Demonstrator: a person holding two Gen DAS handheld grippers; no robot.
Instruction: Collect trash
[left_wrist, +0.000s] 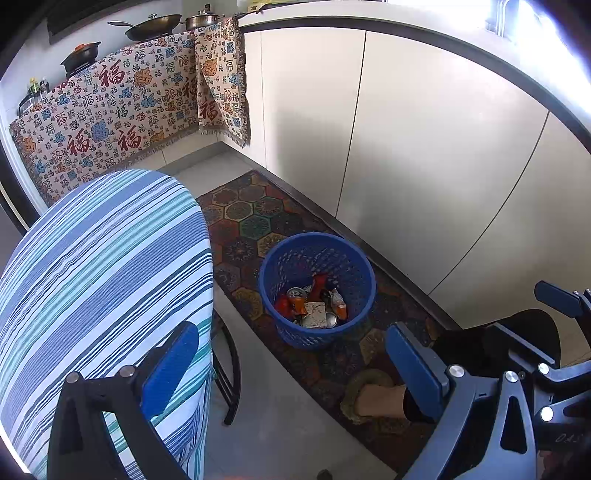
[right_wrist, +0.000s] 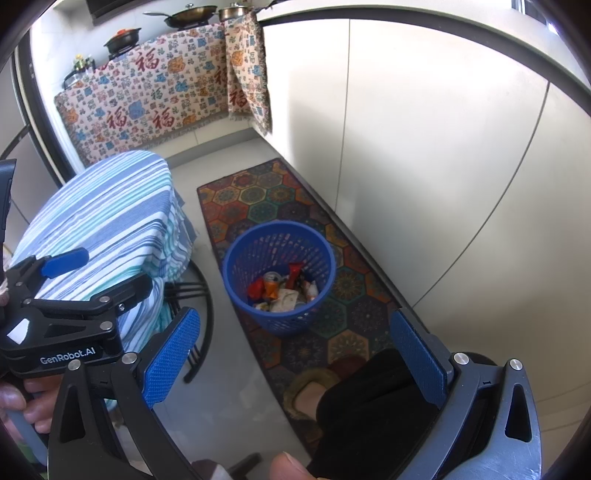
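Here we hold the left gripper (left_wrist: 291, 365) and right gripper (right_wrist: 295, 362) spread wide and empty above the blue basket (left_wrist: 275, 254), trash (left_wrist: 312, 302) piled inside.

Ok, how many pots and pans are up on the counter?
3: a dark pot with something orange in it at the left, a frying pan in the middle, a lidded steel pot at the right. None looks hidden.

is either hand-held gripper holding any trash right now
No. Both the left hand-held gripper and right hand-held gripper are open and empty; the trash sits in the blue basket.
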